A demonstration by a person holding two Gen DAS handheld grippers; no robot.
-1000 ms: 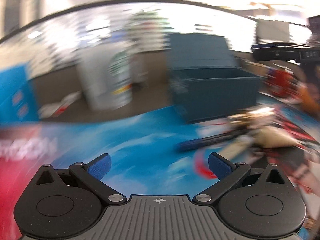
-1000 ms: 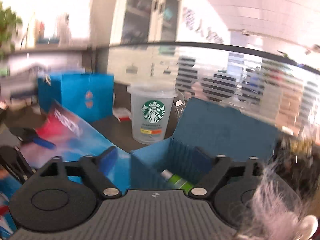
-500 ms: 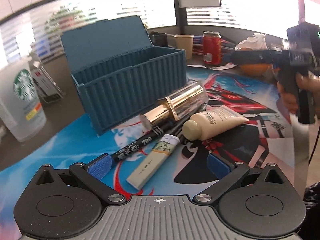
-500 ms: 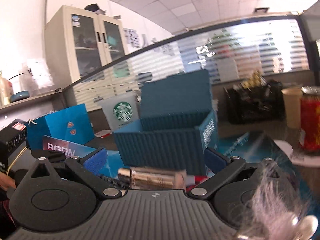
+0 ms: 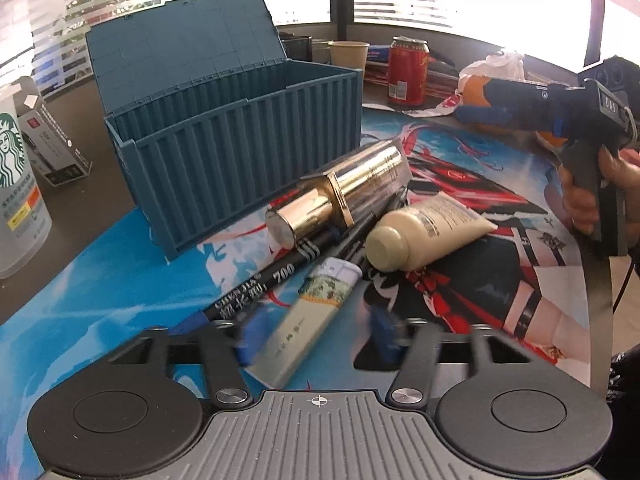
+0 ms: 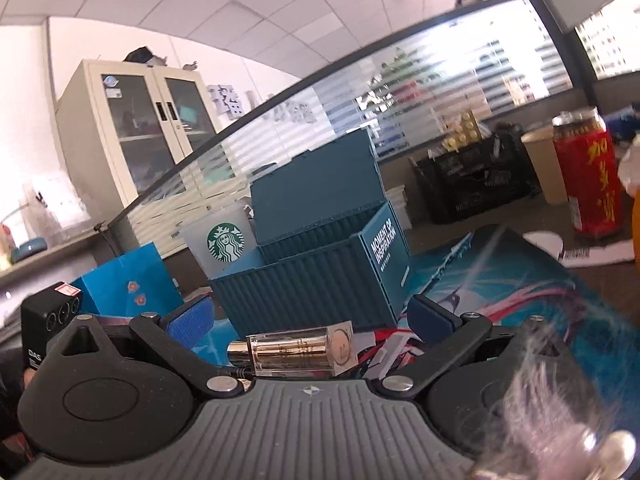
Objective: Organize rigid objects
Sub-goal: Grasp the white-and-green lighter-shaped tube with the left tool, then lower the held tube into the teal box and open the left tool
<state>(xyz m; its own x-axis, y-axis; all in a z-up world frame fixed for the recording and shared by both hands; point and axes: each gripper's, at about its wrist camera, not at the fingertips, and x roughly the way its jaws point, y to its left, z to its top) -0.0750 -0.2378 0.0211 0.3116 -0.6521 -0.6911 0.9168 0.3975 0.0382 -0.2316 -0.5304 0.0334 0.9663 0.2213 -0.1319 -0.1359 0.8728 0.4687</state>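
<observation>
A: Start with the biggest thing. What are you seeing on the printed mat (image 5: 120, 280)?

B: The teal container box (image 5: 240, 136) is sitting on it with its lid standing open behind. In your right wrist view the same box (image 6: 316, 280) is showing its lettered end wall.

A: And outside the mat?

B: A Starbucks cup (image 5: 16, 184) is standing at the left edge, well apart from the box, and a red can (image 5: 407, 72) is standing behind the box with a paper cup (image 5: 348, 53) just beside it.

A: Now the pile.

B: You are looking at a gold bottle (image 5: 340, 196) lying tilted just in front of the box, resting across a black marker (image 5: 260, 286). A cream tube (image 5: 420, 232) is lying beside it, cap toward you. Smallest, a flat pale case (image 5: 304, 328) with a printed end is lying near your left gripper (image 5: 316, 340).

A: How are my tools standing?

B: Your left jaws are closing, blurred, with the near end of the pale case between them; I cannot tell whether the pads are touching it. Your right gripper (image 6: 312, 320) is standing apart and level, empty, with the gold bottle (image 6: 296, 350) lying just beyond its fingers. Your right hand (image 5: 600, 196) is showing on its handle.
</observation>
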